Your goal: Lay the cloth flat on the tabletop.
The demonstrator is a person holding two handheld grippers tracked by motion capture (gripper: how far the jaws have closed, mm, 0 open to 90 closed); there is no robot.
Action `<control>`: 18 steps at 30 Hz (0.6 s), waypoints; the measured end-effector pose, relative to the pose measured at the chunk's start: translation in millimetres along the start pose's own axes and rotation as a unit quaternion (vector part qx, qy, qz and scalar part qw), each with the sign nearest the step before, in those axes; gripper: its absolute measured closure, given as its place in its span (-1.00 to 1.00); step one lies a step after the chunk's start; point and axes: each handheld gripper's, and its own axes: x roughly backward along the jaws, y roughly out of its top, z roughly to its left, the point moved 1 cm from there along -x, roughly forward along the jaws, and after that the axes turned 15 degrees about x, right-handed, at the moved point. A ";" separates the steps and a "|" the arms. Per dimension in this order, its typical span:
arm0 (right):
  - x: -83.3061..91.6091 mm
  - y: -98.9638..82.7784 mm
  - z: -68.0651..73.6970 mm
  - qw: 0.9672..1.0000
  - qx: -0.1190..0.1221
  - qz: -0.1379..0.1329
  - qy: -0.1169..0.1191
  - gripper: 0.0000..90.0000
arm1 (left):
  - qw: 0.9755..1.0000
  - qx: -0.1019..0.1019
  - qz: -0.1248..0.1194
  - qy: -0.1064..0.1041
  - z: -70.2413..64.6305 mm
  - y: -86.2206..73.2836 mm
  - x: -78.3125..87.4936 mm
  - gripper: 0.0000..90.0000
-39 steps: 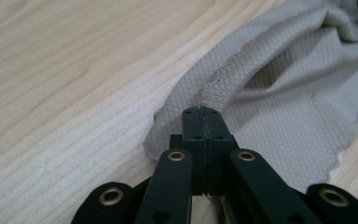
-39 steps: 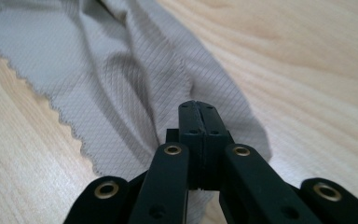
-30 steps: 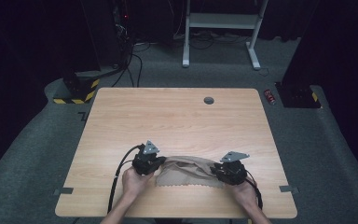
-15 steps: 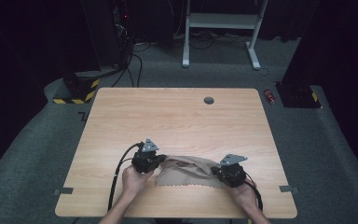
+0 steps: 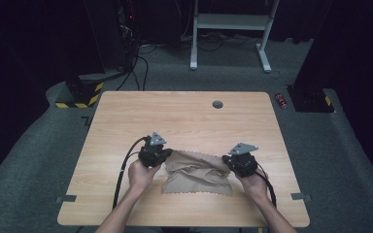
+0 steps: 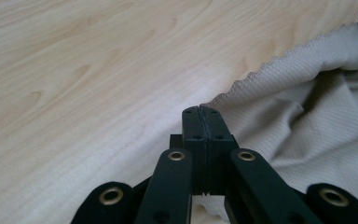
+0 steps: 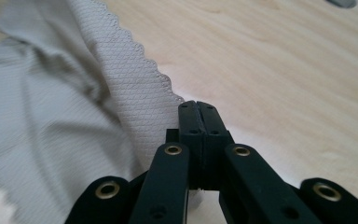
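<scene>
Pale wood-grain surface (image 5: 184,116), rounded corners, a small grey disc (image 5: 217,104) set near its far edge. On the near half lies a rumpled beige cloth (image 5: 199,172), fine ribbed weave, scalloped edge. Left tool (image 5: 161,156) is pinched tight on the cloth's left corner, right tool (image 5: 232,164) clamped on its right corner.

You have drawn your right tongs (image 5: 233,162) slightly nearer yourself, and the crumpled beige scallop-edged cloth (image 5: 197,172) has bunched more between both tongs.
</scene>
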 end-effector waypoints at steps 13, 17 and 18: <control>-44.3 25.5 -38.6 0.999 -0.010 0.037 -0.039 1.00 | 0.999 0.021 0.013 0.042 24.7 29.3 -41.7 0.99; -59.6 26.5 -49.1 0.998 -0.028 0.038 -0.033 1.00 | 0.998 0.035 0.026 0.052 33.3 32.5 -54.3 0.99; -64.0 27.3 -51.7 0.998 -0.034 0.041 -0.033 1.00 | 0.997 0.038 0.027 0.056 35.1 33.2 -57.9 0.99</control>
